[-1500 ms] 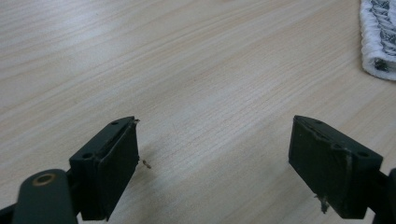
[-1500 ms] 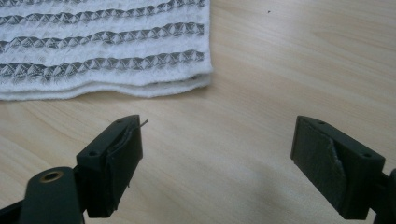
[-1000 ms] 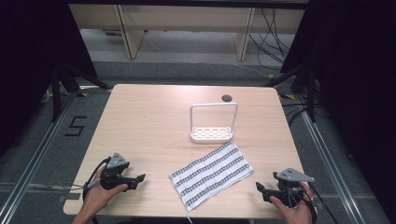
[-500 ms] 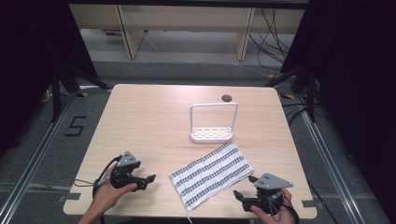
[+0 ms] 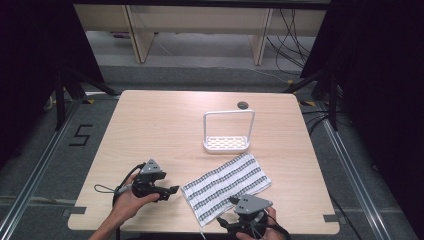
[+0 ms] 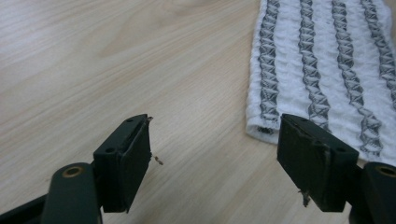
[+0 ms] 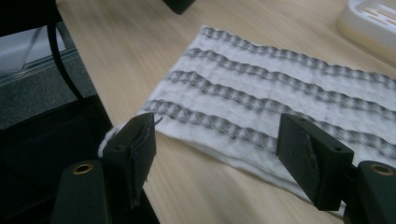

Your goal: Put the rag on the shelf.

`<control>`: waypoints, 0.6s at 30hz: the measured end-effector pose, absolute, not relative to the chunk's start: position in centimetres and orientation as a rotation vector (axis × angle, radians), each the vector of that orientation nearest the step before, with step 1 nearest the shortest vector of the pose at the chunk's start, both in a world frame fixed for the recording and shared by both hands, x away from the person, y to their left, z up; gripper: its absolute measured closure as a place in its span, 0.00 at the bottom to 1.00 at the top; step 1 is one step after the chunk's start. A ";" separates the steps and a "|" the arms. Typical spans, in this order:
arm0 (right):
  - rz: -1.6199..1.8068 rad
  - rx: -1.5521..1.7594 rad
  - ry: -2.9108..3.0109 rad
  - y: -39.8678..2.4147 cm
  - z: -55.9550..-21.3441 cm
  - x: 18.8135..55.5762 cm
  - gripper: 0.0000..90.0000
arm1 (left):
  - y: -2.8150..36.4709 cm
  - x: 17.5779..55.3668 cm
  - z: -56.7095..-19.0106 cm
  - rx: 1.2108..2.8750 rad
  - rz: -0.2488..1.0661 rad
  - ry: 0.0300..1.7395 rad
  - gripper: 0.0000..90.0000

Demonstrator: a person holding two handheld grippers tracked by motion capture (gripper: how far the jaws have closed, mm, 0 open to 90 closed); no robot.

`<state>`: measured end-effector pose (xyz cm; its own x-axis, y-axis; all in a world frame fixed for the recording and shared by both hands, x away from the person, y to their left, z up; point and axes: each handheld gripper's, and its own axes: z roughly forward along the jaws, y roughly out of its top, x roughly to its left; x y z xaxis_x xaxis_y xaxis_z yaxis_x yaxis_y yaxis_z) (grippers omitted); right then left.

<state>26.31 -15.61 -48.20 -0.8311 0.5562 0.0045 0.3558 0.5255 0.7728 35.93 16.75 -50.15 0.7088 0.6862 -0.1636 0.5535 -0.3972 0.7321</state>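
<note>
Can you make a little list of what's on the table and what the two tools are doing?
table: light wood
towel: white with grey stripes, lying flat near the front edge
rack: small white stand with a tall handle, behind the towel
left tool: open, beside the towel's left corner
right tool: open, at the towel's front edge
holding anything: no

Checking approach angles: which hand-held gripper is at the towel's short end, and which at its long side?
The left hand-held gripper faces the striped towel at its short end; the right hand-held gripper faces its long near edge.
</note>
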 end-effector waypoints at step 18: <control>1.122 0.650 2.631 -10.7 -50.1 27.1 0.44 | 13.8 36.2 -50.4 2.117 0.136 0.867 0.41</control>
<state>27.08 -10.69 -50.15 -0.8810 0.4728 -0.0181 0.3143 0.6134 0.7246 36.18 13.78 -50.44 0.7567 0.6246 -0.1932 0.5356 -0.4228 0.7310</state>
